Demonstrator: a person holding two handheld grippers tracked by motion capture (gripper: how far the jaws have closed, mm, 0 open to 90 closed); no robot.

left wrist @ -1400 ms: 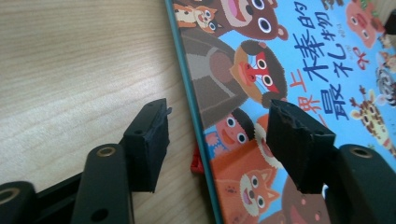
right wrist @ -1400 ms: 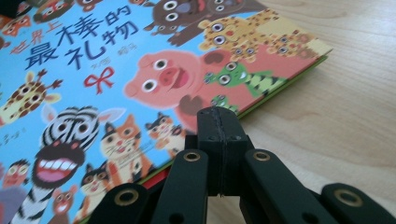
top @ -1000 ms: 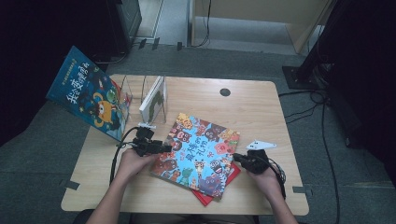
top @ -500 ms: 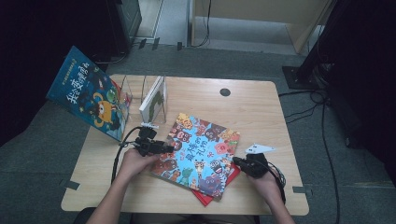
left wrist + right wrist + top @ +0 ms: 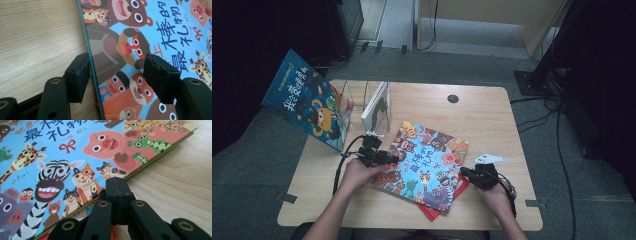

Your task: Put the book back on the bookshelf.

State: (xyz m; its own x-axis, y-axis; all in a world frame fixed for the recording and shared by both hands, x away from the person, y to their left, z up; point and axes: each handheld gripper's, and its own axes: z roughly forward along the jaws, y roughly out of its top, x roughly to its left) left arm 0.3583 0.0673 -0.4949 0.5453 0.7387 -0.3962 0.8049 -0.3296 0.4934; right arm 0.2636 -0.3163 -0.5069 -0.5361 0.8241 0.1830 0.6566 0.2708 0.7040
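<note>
Nearest the bottom of the high view, the right gripper (image 5: pixel 463 172) sits at the lower right edge of the animal picture book (image 5: pixel 424 162), jaws pressed together with nothing between them, tips nosed right up against the cover's edge. Its own view shows the closed tips touching the book's green-edged side, wood grain off to the right. Under the book, a red book (image 5: pixel 432 212) pokes out at the bottom corner.

The left gripper (image 5: pixel 398 159) is at the book's left edge, jaws spread and straddling that edge: one pad on the counter (image 5: pixel 492 115) side, the other over the cover. Not pinching as far as I can see.

Compared with a second ago, pretty much nothing has shifted; book and both hands are in the same spots. So I'd guess the lift hasn't started, and the left jaws need to close first.

Farther up: a clear rack (image 5: pixel 362 97) with an upright book (image 5: pixel 376 106), and a big blue book (image 5: pixel 307 97) leaning at the upper left.
</note>
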